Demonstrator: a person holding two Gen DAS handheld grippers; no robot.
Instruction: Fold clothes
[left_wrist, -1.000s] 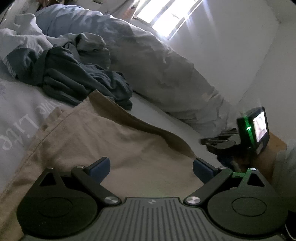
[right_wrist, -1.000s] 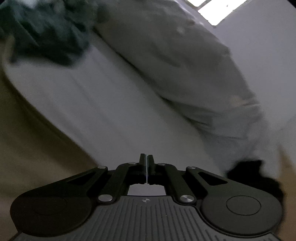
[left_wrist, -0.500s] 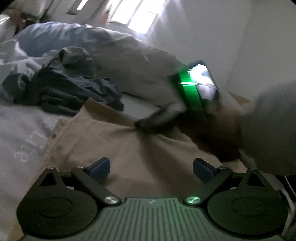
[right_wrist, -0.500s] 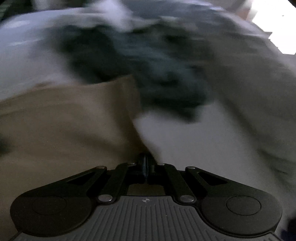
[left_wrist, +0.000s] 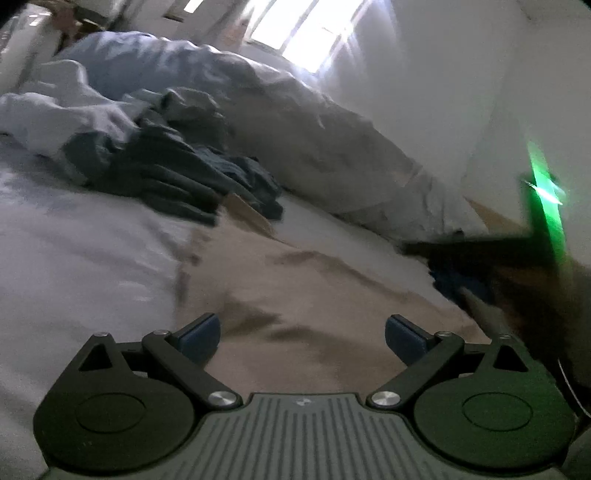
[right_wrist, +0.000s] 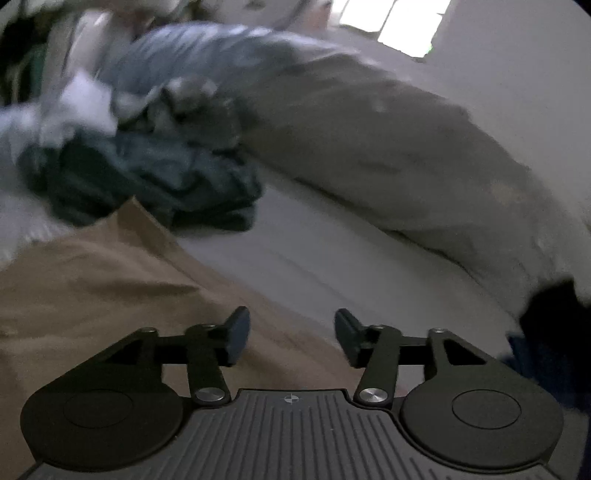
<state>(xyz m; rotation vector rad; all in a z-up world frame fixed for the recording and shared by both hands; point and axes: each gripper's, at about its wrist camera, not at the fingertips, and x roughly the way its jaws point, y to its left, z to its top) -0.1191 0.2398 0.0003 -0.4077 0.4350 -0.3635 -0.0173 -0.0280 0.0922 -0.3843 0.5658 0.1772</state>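
No writing reads. One tan garment (left_wrist: 303, 295) lies under both parted, empty tongs: left (left_wrist: 303, 334), right (right_wrist: 291, 332), whose jaws have just been opening.

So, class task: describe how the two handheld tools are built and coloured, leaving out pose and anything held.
Each tool has a ribbed grey body with a small crosshair mark, flanked by two round black discs. Black link bars with silver pivot screws carry the fingers. The left tool has dark blue pads; the right tool has similar dark pads. From the left wrist view, a green light glows on the right tool.
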